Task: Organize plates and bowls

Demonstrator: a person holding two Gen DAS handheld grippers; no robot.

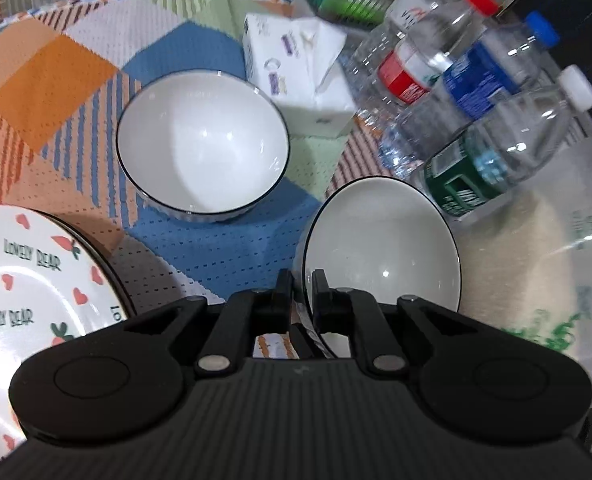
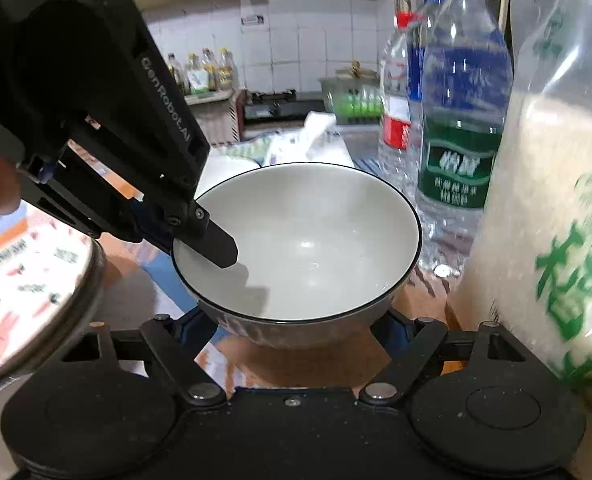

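Observation:
My left gripper is shut on the rim of a white bowl with a thin black edge, holding it tilted above the cloth. The same bowl shows in the right wrist view, with one left finger inside its rim. A second matching bowl stands upright on the patterned cloth further back. A "Lovely Bear" plate with hearts and carrots lies at the left, and shows in the right wrist view. My right gripper is open, its arms spread wide below the held bowl.
Several water bottles stand at the right, the green-labelled one close behind the held bowl. A tissue box sits behind the second bowl. A large bag of rice stands at the far right.

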